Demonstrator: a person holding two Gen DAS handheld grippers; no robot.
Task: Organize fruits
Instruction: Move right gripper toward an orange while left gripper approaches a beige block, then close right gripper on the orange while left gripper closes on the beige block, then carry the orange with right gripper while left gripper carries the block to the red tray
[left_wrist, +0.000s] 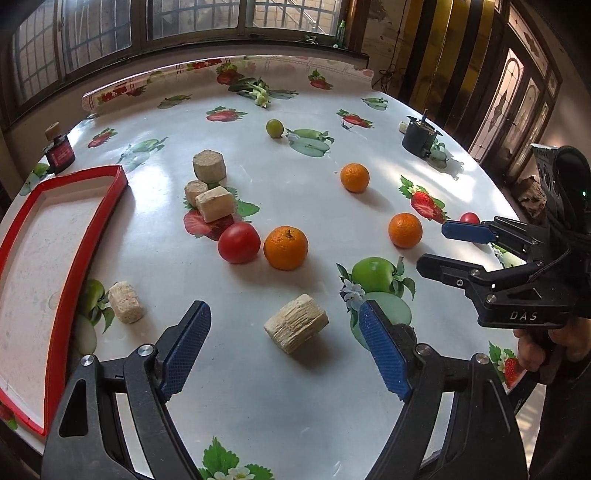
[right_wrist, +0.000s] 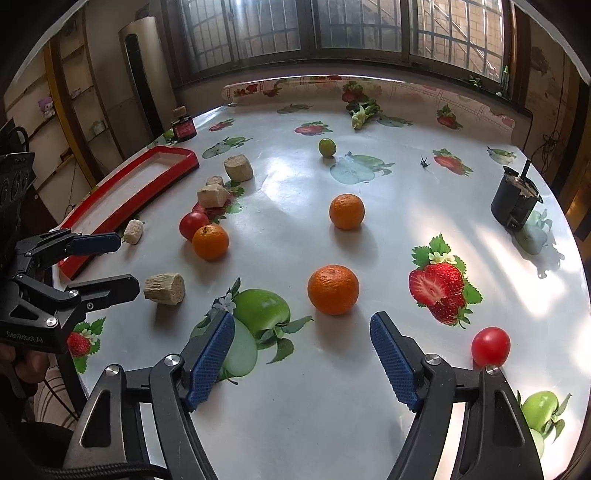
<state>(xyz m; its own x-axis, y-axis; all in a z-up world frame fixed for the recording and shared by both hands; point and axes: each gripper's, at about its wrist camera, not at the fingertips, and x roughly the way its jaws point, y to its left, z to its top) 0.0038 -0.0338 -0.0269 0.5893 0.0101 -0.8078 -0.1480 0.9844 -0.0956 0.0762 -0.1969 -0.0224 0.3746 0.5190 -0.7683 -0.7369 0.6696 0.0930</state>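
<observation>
**Q:** On the fruit-print table (left_wrist: 295, 387), what does each tool do?

**A:** Left gripper (left_wrist: 284, 347) hangs over a pale porous block (left_wrist: 296, 323), its jaws spread wide and holding nothing. Right gripper (right_wrist: 303, 358) is likewise wide and empty, with the nearest orange (right_wrist: 333, 289) just ahead between its fingers.

**Q:** Where do the fruits lie?

**A:** Scattered: a second orange (right_wrist: 210, 241) touching a tomato (right_wrist: 192, 224), a third orange (right_wrist: 346, 211) farther out, a small tomato (right_wrist: 490, 346) at the near right, a green fruit (right_wrist: 327, 147) far back. The red tray (right_wrist: 133, 184) (probably the destination) holds none.

**Q:** What could go wrong?

**A:** Round fruit may roll off the glossy table if one pad nudges it first. Printed apples (right_wrist: 260, 310) could be mistaken for real ones. Blocks beside the tray could obstruct placement.
</observation>
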